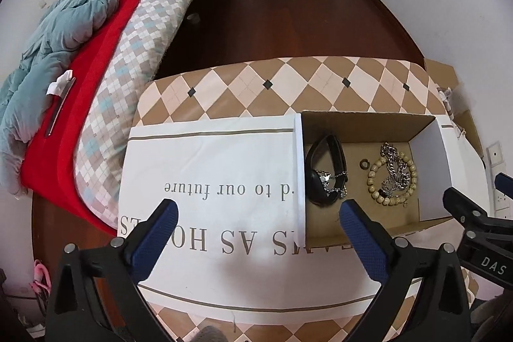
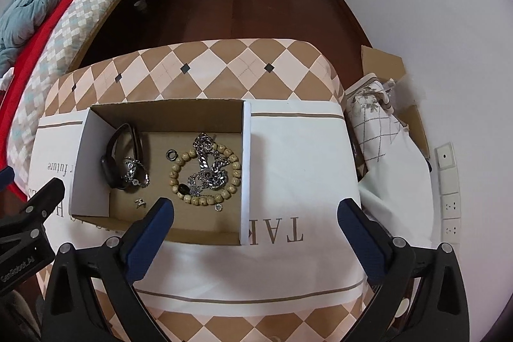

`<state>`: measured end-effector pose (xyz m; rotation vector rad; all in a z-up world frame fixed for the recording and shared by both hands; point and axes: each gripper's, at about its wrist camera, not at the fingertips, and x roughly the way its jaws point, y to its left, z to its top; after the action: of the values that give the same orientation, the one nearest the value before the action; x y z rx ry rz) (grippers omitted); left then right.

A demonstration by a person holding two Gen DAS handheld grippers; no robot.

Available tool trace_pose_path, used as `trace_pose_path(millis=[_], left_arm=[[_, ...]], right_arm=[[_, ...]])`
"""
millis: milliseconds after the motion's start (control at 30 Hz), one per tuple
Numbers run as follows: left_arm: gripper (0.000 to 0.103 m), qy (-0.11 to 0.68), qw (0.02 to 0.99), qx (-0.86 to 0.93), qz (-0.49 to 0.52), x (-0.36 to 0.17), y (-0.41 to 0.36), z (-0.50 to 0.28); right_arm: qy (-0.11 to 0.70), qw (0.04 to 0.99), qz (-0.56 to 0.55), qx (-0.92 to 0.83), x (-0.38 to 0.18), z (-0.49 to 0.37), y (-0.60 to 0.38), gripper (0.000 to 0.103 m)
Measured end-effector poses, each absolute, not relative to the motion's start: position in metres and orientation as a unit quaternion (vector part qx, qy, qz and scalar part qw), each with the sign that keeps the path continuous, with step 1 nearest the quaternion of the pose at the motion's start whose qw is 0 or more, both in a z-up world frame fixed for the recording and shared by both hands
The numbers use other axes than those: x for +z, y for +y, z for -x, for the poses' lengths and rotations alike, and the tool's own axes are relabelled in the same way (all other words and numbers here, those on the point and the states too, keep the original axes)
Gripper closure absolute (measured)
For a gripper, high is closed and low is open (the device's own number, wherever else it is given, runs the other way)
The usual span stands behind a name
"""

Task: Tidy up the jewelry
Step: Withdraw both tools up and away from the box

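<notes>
An open cardboard box (image 2: 166,109) (image 1: 368,120) stands on a white printed cloth. Inside lie a black watch (image 2: 110,162) (image 1: 323,169), a wooden bead bracelet (image 2: 232,185) (image 1: 373,173), a silver chain (image 2: 211,164) (image 1: 396,165) across the bracelet, a small ring (image 2: 171,154) (image 1: 364,164) and a small silver piece (image 2: 140,203). My left gripper (image 1: 258,213) hovers open above the cloth, left of the box, holding nothing. My right gripper (image 2: 256,212) hangs open over the box's right wall, also holding nothing.
The white cloth (image 2: 298,169) covers a table with a brown and cream diamond-patterned cover (image 2: 205,66). A bed (image 1: 105,79) with red and blue bedding stands at the left. Cardboard and folded fabric (image 2: 378,117) lie at the right by the wall.
</notes>
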<state>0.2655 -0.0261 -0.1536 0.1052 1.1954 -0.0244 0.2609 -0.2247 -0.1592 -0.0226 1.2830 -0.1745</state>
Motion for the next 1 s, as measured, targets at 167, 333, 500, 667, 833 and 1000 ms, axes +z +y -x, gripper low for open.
trace_pose_path(millis=[167,333,500,667,833,1000], left_arm=[[0.0,0.544,0.838,-0.004,-0.046,-0.14,-0.025,-0.25],[0.0,0.516,0.855,0.0,-0.038,-0.113,-0.021,-0.225],[0.0,0.485,0.874,-0.005,-0.034,-0.08,-0.017,-0.196],[0.0,0.455,0.89,-0.016,-0.031,-0.041,-0.012,-0.16],[0.0,0.428,0.903,-0.028,-0.023,-0.002,-0.008,-0.123],[0.0,0.411,0.911,-0.03,-0.008,0.031,0.0,-0.092]], right_arm=[[0.578,0.812,0.007,-0.085,-0.141,-0.246,-0.225,0.0],[0.55,0.831,0.009,-0.089,-0.111,-0.219,-0.224,0.0],[0.522,0.848,0.01,-0.088,-0.077,-0.186,-0.22,0.0],[0.488,0.868,0.013,-0.086,-0.035,-0.147,-0.213,0.0],[0.452,0.888,0.007,-0.085,0.009,-0.106,-0.206,0.0],[0.416,0.905,0.0,-0.084,0.05,-0.069,-0.201,0.0]])
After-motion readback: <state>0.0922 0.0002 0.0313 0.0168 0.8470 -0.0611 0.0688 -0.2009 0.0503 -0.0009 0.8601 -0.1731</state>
